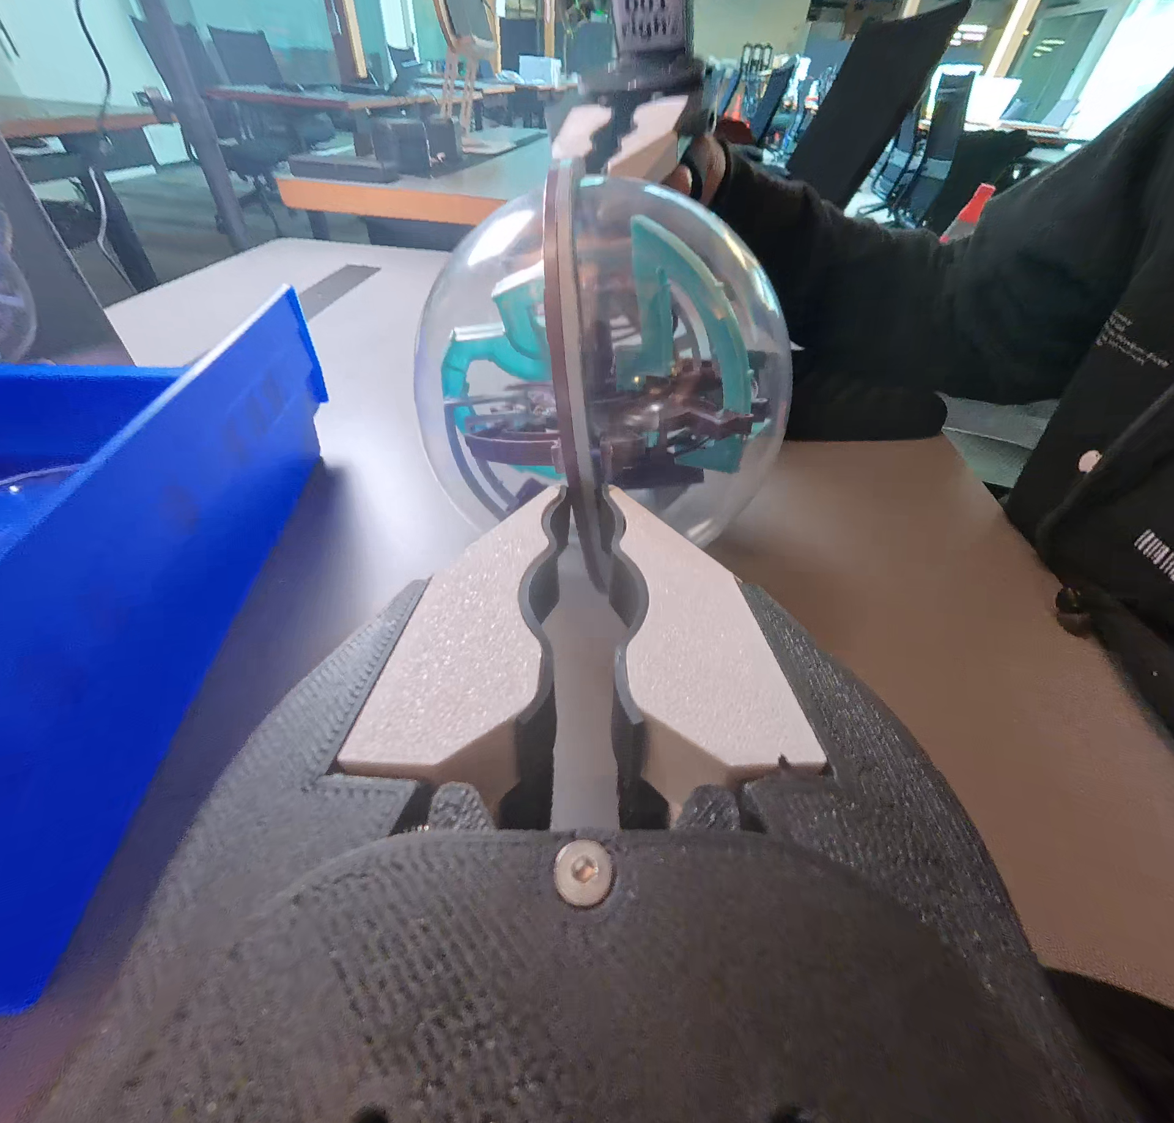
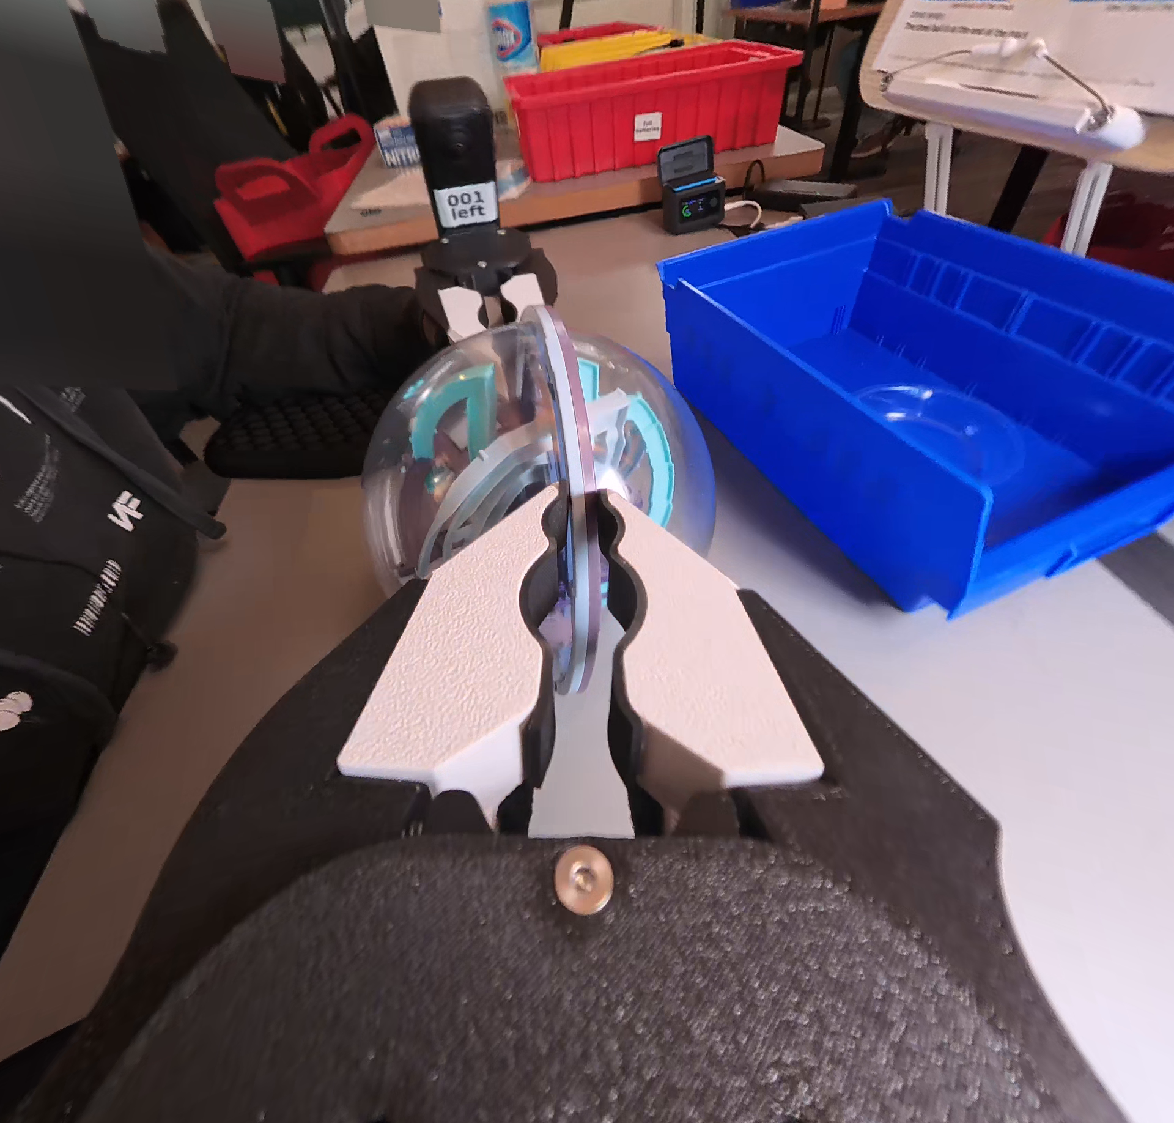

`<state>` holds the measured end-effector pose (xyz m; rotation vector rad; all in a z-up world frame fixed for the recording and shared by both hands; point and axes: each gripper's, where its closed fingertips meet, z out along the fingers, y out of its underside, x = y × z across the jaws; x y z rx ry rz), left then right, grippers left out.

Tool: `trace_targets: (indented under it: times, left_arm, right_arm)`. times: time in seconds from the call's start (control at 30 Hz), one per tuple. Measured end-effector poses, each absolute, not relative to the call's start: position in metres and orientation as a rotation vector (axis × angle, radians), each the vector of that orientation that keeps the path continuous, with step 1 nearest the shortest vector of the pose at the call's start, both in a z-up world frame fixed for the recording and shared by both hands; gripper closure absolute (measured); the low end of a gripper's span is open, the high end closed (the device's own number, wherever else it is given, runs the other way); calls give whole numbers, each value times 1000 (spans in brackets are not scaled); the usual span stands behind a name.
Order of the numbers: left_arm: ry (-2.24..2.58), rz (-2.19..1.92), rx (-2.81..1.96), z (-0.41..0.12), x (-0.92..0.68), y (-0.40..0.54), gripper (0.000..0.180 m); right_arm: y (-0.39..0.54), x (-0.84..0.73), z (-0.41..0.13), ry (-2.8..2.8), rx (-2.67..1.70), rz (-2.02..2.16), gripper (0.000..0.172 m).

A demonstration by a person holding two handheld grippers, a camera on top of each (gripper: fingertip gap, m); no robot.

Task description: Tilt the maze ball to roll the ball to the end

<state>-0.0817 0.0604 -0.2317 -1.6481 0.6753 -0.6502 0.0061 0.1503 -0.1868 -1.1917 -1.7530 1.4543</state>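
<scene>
Both grippers, left gripper [image 1: 581,508] and right gripper [image 2: 581,508], are clamping opposite sides of the maze ball's [image 1: 667,355] upright rim [image 1: 562,330], ball sitting between them.

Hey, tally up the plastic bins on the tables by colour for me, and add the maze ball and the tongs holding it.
Blue bin: 1
Red bin: 1
Yellow bin: 1
Maze ball: 1
Tongs, both clamped on the ball's rim, left and right: 2
Total: 6
</scene>
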Motion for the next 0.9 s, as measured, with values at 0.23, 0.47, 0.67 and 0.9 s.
trace_targets:
  times: [0.23, 0.47, 0.67, 0.9]
  left_arm:
    - [617, -620, -1565, -214, -80, 64, 172]
    - [680, -683, -1566, -223, -70, 57, 148]
    - [767, -708, -1671, -245, -60, 52, 144]
    - [756, -623, -1724, -242, -51, 58, 158]
  right_arm:
    - [159, 16, -219, -1720, -1250, 1569, 166]
    - [162, 32, -232, -1691, -1224, 1668, 166]
    - [170, 43, -248, -1703, -1257, 1643, 166]
    - [163, 50, -268, -1826, -1279, 1545, 165]
